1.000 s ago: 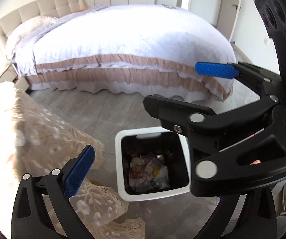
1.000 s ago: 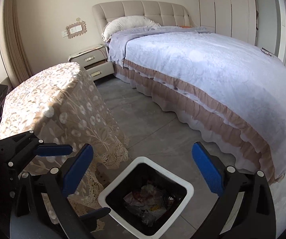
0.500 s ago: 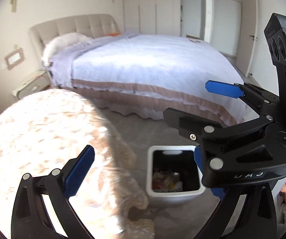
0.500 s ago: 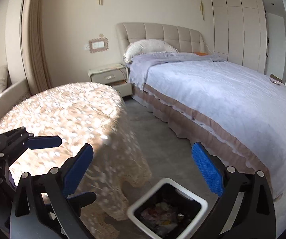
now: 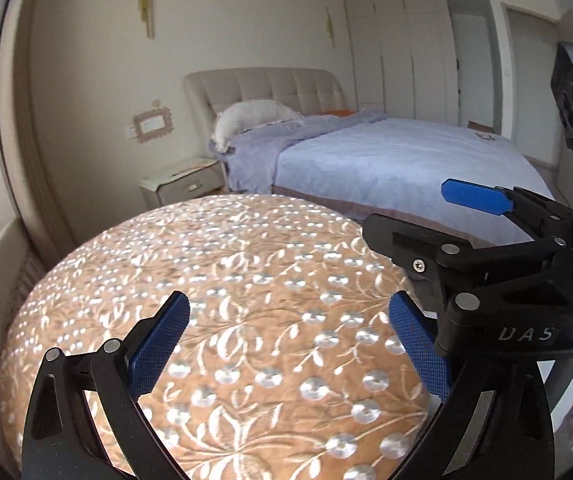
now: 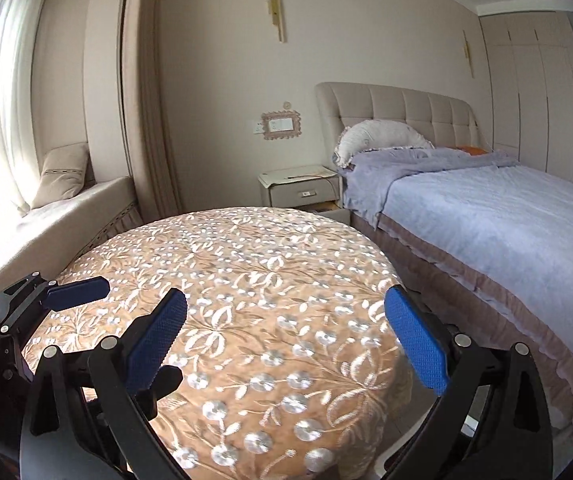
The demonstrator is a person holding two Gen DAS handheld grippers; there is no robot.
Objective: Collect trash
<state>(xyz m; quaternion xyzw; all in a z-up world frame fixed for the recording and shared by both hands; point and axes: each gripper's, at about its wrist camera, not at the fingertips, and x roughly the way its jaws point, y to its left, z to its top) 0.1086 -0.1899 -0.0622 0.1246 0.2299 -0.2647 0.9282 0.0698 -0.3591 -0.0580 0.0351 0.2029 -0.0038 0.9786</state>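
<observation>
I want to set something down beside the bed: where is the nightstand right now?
In both views the nightstand stands against the far wall, between the round lace-covered table in front and the bed to its right, below the wall switch plate.

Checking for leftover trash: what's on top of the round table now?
Only the embroidered floral tablecloth shows on the round table; no loose item is visible. Both open hand-held grippers, left and right, cover parts of the near edge, so that strip cannot be checked.
</observation>
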